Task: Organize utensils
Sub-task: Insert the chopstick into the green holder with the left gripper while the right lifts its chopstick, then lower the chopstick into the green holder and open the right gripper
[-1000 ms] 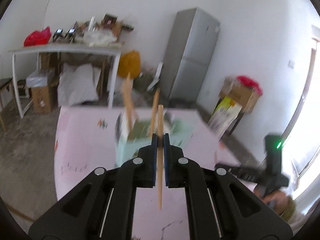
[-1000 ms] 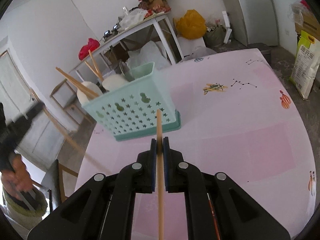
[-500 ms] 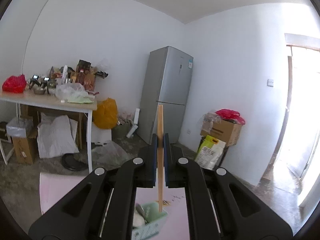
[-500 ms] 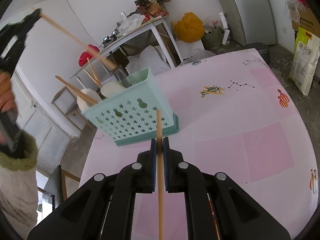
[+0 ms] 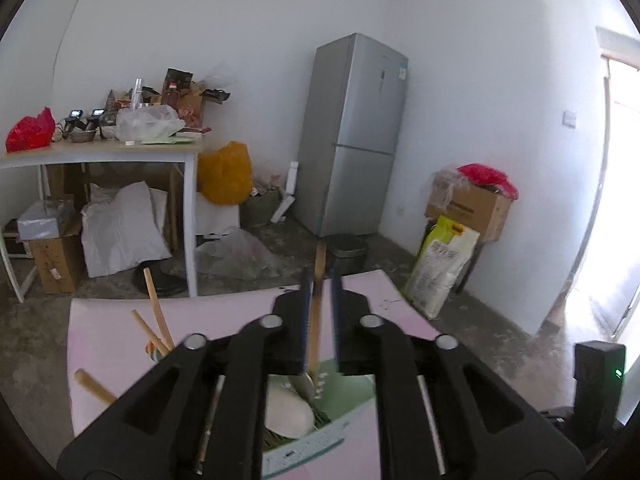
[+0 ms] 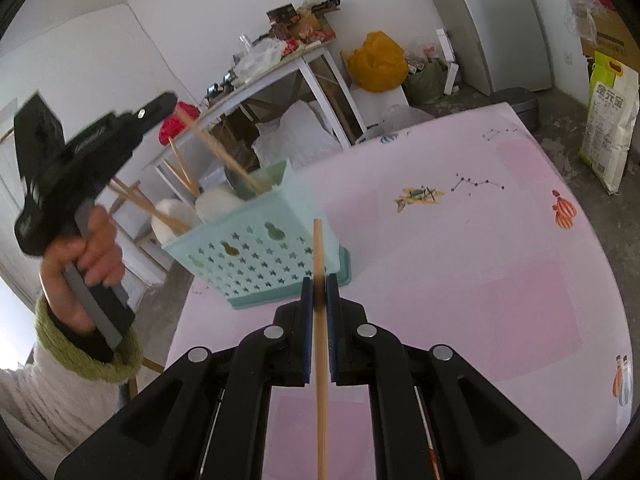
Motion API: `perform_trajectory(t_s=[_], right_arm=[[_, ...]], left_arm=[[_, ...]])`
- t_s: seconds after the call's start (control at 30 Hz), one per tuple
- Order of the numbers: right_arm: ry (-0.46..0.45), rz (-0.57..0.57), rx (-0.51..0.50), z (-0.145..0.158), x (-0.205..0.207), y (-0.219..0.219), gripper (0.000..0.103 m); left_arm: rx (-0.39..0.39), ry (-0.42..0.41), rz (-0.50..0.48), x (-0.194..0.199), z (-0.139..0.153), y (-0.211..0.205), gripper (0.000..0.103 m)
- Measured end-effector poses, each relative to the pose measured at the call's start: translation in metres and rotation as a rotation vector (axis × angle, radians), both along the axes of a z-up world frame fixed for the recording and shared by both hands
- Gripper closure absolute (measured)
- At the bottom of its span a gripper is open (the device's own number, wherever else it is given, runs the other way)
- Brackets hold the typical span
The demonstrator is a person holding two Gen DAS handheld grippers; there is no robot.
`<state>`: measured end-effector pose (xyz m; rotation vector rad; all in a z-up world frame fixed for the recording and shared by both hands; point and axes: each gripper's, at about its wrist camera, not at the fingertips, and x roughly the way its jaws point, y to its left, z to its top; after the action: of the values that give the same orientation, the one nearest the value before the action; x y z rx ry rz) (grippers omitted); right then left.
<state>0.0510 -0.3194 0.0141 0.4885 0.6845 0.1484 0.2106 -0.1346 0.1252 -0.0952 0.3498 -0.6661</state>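
Note:
A mint green basket (image 6: 256,248) with star cut-outs stands on the pink table and holds white spoons (image 6: 216,202) and several wooden chopsticks (image 5: 158,312). My left gripper (image 5: 319,280) hovers over the basket (image 5: 352,396). Its jaws are opening, and a chopstick (image 5: 319,258) stands loose between them with its lower end down in the basket. The right wrist view shows that gripper (image 6: 170,100) at the upper left, the chopstick (image 6: 220,152) slanting from it into the basket. My right gripper (image 6: 319,292) is shut on another chopstick (image 6: 318,248) just in front of the basket.
The pink patterned table (image 6: 480,260) stretches right of the basket. A person's hand (image 6: 84,256) in a green-cuffed sleeve holds the left gripper. Beyond stand a cluttered white side table (image 5: 100,152), a grey fridge (image 5: 352,132) and a rice sack (image 5: 440,264).
The left gripper swung over the basket and tipped down. Its jaws parted and the chopstick's end dropped into the basket. The right gripper stayed put, still clamping its chopstick.

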Motion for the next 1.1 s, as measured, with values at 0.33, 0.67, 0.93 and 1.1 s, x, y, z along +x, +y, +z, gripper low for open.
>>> perform_trajectory(t_s=[0.33,0.67,0.93,1.1], right_arm=[[-0.194,0.014,-0.003,0.07,-0.01,-0.012,0.097],[-0.447,0.095,-0.123,0.182,0.028,-0.006,0.097],[-0.482,0.104,-0.191,0.204,0.071,0.012,0.097],[-0.422,0.099,-0.195,0.167,0.095,0.016,0.097]], left_arm=[[-0.092,-0.035,0.044,-0.059,0.012,0.069,0.053],[-0.009,0.035,0.126,-0.096,-0.026,0.121,0.036],[0.089,0.093,0.144,-0.096,-0.069,0.123,0.03],[0.128,0.106,0.144,-0.081,-0.084,0.114,0.029]])
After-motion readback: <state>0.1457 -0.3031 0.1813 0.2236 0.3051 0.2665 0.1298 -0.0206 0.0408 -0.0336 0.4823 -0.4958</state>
